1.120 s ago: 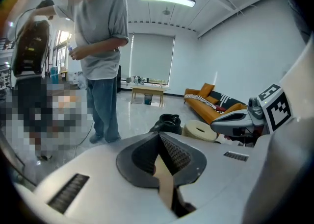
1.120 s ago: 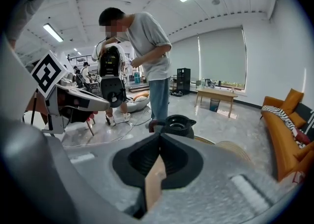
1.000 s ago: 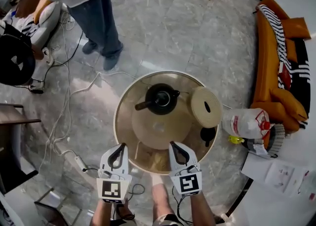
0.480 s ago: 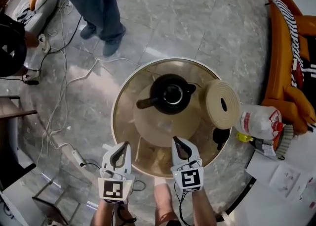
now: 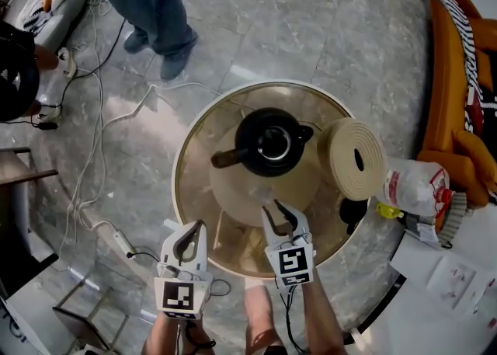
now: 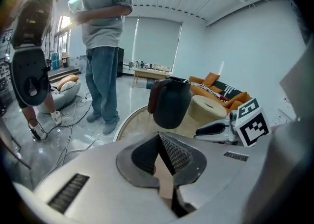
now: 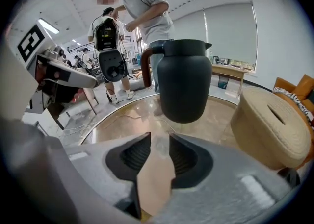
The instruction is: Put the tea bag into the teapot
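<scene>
Black teapot [image 5: 272, 141] in mid-frame has no tea bag [image 7: 160, 145] yet. Right claw [image 5: 280, 210] is opening, bag between its jaws, not held; left claw [image 6: 158, 137] clenched, empty.

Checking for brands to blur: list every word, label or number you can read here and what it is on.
No text is readable.
Left marker cube and right marker cube: square patterns, no letters.
White plastic bag: red print, too blurred to read.
Paper sheets: print too small to read.
</scene>
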`<act>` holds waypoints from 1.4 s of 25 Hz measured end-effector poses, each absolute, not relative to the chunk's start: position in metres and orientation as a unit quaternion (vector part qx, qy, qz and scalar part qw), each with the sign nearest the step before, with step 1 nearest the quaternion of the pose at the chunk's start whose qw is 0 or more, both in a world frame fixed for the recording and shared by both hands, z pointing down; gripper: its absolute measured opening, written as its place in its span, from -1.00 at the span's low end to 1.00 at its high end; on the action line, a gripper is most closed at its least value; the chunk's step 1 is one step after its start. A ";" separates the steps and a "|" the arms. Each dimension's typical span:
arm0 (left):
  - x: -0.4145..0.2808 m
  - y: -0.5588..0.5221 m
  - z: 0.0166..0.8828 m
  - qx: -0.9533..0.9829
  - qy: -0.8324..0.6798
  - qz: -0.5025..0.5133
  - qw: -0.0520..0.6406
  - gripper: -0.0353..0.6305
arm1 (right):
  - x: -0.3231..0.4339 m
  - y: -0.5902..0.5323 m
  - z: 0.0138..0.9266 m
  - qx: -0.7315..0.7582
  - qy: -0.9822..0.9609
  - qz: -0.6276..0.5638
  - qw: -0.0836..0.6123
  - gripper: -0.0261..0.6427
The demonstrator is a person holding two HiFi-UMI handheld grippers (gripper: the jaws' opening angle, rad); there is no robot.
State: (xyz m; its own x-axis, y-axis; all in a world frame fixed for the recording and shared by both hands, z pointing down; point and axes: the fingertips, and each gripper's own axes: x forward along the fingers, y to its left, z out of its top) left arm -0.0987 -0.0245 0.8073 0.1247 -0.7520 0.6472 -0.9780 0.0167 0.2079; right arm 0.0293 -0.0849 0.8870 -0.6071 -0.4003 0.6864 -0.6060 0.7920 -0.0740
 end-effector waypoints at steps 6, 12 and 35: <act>-0.097 -0.024 0.812 0.682 -0.632 0.189 0.317 -0.86 | 0.032 -0.088 0.922 0.271 -0.867 0.160 0.386 -0.33; -0.094 -0.023 0.814 0.673 -0.635 0.184 0.332 -0.86 | 0.033 -0.084 0.936 0.264 -0.861 0.156 0.405 -0.48; -0.101 -0.038 0.778 0.706 -0.619 0.204 0.277 -0.86 | 0.036 -0.089 0.853 0.307 -0.876 0.159 0.337 -0.85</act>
State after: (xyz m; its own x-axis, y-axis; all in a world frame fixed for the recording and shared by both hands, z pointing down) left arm -0.1010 -0.0377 0.7777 0.1494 -0.7618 0.6303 -0.9872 -0.0795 0.1380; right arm 0.0362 -0.0889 0.8528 -0.5835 -0.4315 0.6880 -0.6453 0.7607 -0.0702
